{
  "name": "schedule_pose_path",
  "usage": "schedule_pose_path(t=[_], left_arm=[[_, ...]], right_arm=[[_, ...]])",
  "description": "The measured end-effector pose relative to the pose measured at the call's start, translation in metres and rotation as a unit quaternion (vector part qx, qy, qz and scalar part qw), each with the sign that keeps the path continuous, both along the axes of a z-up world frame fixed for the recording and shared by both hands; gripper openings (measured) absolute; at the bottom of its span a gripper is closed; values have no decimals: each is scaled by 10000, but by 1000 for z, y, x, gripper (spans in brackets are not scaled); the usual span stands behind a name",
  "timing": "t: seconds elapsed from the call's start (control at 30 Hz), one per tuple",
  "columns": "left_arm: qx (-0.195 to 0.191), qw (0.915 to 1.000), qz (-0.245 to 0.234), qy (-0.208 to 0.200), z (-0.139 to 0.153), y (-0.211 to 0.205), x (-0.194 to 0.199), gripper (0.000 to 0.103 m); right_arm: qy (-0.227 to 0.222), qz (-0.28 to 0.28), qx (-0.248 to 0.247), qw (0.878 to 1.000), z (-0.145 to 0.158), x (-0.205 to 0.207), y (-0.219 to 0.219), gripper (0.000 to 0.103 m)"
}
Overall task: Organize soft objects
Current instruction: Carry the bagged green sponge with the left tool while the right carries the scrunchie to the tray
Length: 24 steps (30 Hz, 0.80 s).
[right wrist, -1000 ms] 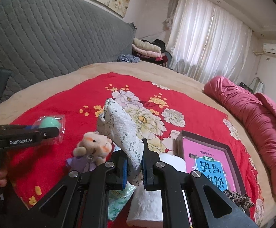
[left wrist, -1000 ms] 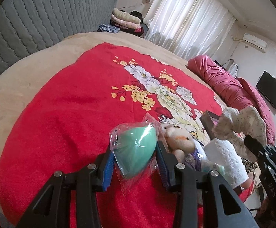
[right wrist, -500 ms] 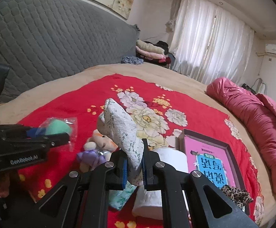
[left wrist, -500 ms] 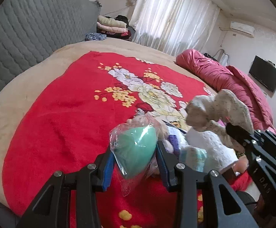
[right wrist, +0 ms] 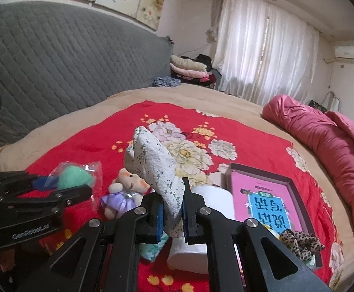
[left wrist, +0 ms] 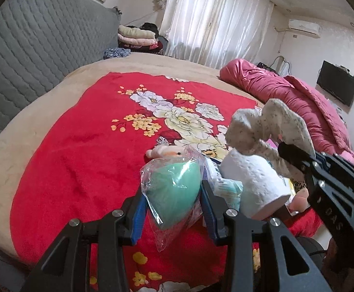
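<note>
The left gripper point(left wrist: 173, 203) holds a green sponge in a clear plastic bag point(left wrist: 174, 189) between its blue pads, the jaws partly apart and pressed on the bag's two sides. The bag's loose corner hangs below the fingers, clear of the red floral blanket point(left wrist: 84, 150). In the right wrist view the same gripper point(right wrist: 62, 186) stands at the left edge with the bagged sponge point(right wrist: 75, 176) raised above the blanket.

The right gripper point(right wrist: 173, 215) is pinched nearly closed on a speckled white cloth point(right wrist: 152, 163), which rises out of the jaws in a crumpled peak. From the left wrist view that cloth point(left wrist: 262, 129) stands at the tip of the right gripper point(left wrist: 287, 154), above the other things on the bed.

Below and between the two grippers, on the blanket, lie a small plush toy in a purple dress point(right wrist: 125, 194), a white paper roll point(left wrist: 252, 185) on its side, and a pale green tissue pack point(left wrist: 228, 189) just beside the roll. To the right of the roll sits a dark shallow box point(right wrist: 262, 172) with a pink booklet point(right wrist: 264, 199) inside, and a leopard-print scrunchie point(right wrist: 298, 241) rests at the box's near corner.

Farther out, a rolled pink quilt point(right wrist: 328, 136) lies along the right side of the bed, a grey quilted headboard point(right wrist: 55, 65) rises at the left, and folded clothes point(right wrist: 189, 69) are stacked beside white curtains point(right wrist: 262, 53).
</note>
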<state>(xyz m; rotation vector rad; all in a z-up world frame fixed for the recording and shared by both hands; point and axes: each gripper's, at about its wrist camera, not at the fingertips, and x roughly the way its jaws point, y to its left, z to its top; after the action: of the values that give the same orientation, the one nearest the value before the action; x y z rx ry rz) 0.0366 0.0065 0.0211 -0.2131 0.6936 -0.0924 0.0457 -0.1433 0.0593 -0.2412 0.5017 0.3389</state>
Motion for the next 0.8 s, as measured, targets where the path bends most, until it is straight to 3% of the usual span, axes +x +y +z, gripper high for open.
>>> schedule_pose_path(t=[0.47,0.8], left_arm=[[366,9984,-431,-58,18,-55,-11,41],[301,9960,-836,-115,31,-99,-8,41]], right_arm=[[-41,-579,622,9964,16,-5,-55,11],[-56,-1535,1242,9803,16,3,-135,12]])
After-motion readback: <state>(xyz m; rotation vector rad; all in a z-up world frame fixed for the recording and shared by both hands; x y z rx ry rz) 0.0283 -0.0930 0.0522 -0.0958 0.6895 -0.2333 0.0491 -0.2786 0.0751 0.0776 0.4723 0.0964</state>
